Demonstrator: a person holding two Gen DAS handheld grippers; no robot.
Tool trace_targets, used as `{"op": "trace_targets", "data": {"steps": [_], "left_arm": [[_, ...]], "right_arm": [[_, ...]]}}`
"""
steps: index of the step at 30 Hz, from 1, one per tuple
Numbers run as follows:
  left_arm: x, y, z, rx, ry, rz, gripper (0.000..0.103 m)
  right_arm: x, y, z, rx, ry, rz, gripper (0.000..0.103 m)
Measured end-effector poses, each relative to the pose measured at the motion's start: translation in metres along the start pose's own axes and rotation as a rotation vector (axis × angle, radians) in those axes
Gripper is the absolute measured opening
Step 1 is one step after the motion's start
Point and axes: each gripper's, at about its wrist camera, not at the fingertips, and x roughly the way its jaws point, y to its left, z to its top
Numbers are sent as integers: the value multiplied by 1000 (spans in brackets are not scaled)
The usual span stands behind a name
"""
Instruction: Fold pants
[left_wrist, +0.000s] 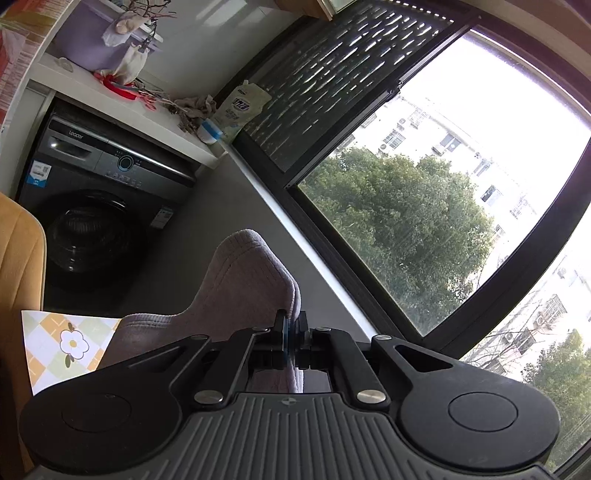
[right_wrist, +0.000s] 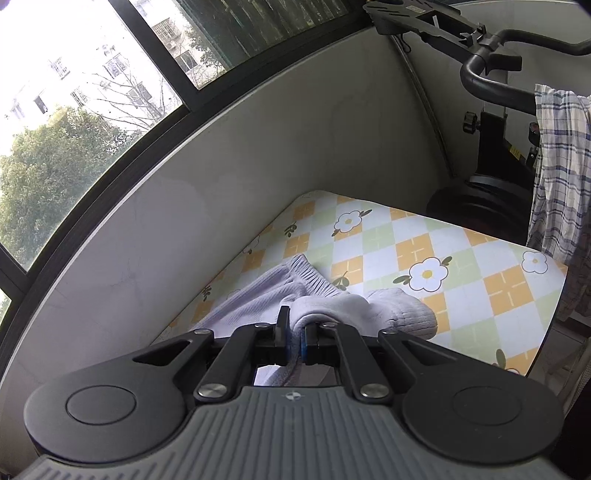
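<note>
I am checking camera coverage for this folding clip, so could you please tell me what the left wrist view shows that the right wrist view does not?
Only the left wrist view shows the washing machine, the detergent pouch on the counter above it, and the left gripper shut on the pants. Only the right wrist view shows the exercise bike, the plaid shirt and the right gripper clamping the pants. Both show the pants, the flowered table cover and the window.

Your pants (right_wrist: 295, 295) lie on the bench (right_wrist: 461, 258), against the wall under the window (right_wrist: 74, 110). Washing machine (left_wrist: 103, 206) beyond the bench's left end; exercise bike (right_wrist: 491, 110) beyond its right.
</note>
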Motion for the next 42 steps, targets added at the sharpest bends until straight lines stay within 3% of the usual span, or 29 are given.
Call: {"op": "trace_targets", "data": {"steps": [5, 10, 18, 25, 26, 27, 28, 29, 30, 33, 37, 42], "left_arm": [[33, -7, 7, 13, 9, -19, 4], [94, -31, -2, 43, 38, 25, 4], [224, -80, -44, 77, 77, 203, 4], [326, -95, -99, 139, 178, 334, 6], [337, -96, -106, 150, 211, 347, 9], [349, -94, -118, 156, 279, 351, 22], [357, -92, -124, 156, 338, 343, 45], [362, -90, -133, 151, 400, 328, 52], [362, -88, -140, 144, 433, 312, 53], [342, -89, -158, 182, 494, 253, 54], [318, -73, -172, 201, 594, 171, 60], [283, -31, -190, 189, 687, 187, 61]], "right_arm": [[19, 37, 4, -102, 0, 30, 5], [70, 85, 26, -208, -23, 72, 5], [189, 127, 50, -257, 16, 72, 5], [278, 128, 37, -308, 127, 36, 9], [284, 125, 36, -309, 145, 32, 16], [285, 123, 35, -307, 153, 25, 26], [284, 120, 35, -305, 153, 25, 33], [279, 117, 37, -299, 146, 34, 44], [273, 113, 40, -296, 140, 44, 48], [249, 98, 46, -284, 129, 71, 48], [210, 69, 40, -283, 128, 43, 49], [176, 24, 11, -203, 134, -42, 62]]}}
